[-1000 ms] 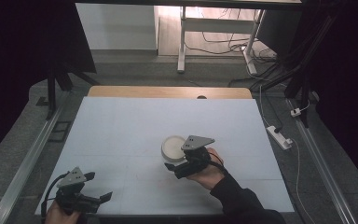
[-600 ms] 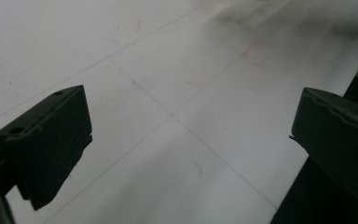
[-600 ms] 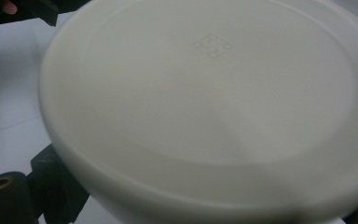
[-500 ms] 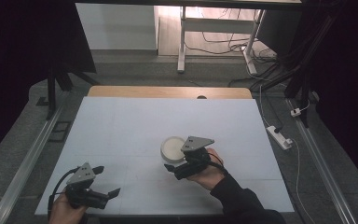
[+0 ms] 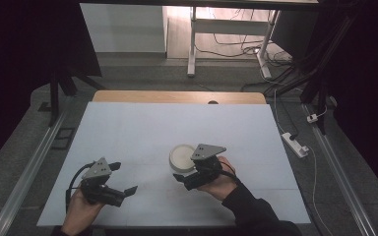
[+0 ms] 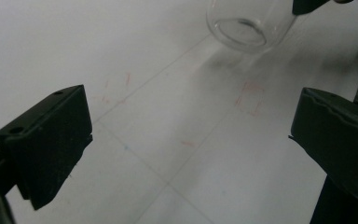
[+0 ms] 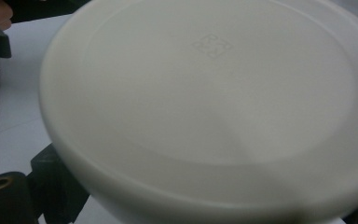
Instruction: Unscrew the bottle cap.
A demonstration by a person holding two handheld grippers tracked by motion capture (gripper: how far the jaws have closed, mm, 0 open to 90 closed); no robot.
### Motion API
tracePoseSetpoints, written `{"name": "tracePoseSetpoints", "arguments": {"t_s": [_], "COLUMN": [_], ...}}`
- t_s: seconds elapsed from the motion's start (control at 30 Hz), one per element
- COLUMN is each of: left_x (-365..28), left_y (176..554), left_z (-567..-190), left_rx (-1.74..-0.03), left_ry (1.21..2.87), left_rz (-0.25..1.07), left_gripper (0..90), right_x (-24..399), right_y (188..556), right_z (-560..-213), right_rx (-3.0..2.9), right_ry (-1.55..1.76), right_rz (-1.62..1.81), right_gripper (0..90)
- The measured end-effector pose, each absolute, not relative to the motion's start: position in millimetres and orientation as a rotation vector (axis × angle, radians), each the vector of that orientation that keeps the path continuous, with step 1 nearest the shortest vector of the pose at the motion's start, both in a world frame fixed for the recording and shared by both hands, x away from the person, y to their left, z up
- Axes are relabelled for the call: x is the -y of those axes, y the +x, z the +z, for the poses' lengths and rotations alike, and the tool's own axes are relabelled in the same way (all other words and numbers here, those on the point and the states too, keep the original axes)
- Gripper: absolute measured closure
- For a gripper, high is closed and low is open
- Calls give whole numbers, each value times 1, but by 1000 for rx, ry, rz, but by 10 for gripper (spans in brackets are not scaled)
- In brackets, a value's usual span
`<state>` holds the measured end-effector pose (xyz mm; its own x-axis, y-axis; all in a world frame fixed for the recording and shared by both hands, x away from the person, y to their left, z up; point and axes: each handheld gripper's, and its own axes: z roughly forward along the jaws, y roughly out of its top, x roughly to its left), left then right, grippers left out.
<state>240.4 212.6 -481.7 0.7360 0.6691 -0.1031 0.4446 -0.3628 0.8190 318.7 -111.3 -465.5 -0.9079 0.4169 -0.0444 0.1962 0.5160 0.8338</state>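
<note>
Risk sits with the jar (image 5: pixel 182 158): the right gripper (image 5: pixel 189 178) is at its near side, and in the right gripper view the white lid (image 7: pixel 205 107) is so close that I cannot tell whether the jaws pinch the jar or only flank it. One jaw block shows below the lid's left edge, the other is hidden. If the grip is shallow or off-centre, the clear wall (image 6: pixel 242 23) looks smooth and could slip or tip when lifted or twisted. The jar stands upright on the table (image 5: pixel 138 132), mid-table, slightly right of centre. The left gripper (image 5: pixel 120 192) is well left of the jar, near the front edge, jaws spread wide with nothing between them, aimed toward the jar. If it comes in fast it could knock the jar sideways, or clip the right gripper beside it.
</note>
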Motion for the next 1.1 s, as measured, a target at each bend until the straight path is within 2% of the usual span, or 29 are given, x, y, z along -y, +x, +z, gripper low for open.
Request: {"name": "tracePoseSetpoints", "arguments": {"t_s": [0.4,1.1], "left_x": [-181,-118], "left_y": [268,309], "left_z": [-459,-435], "left_rx": [-663,-386], "left_ry": [2066,2107], "left_rz": [305,146], "left_gripper": [0,0], "right_x": [110,108], "right_y": [319,318], "right_z": [-466,-468], "right_rx": [-2537,-2580], "right_ry": [493,445], "right_rz": [1350,1357], "right_gripper": [70,70]}}
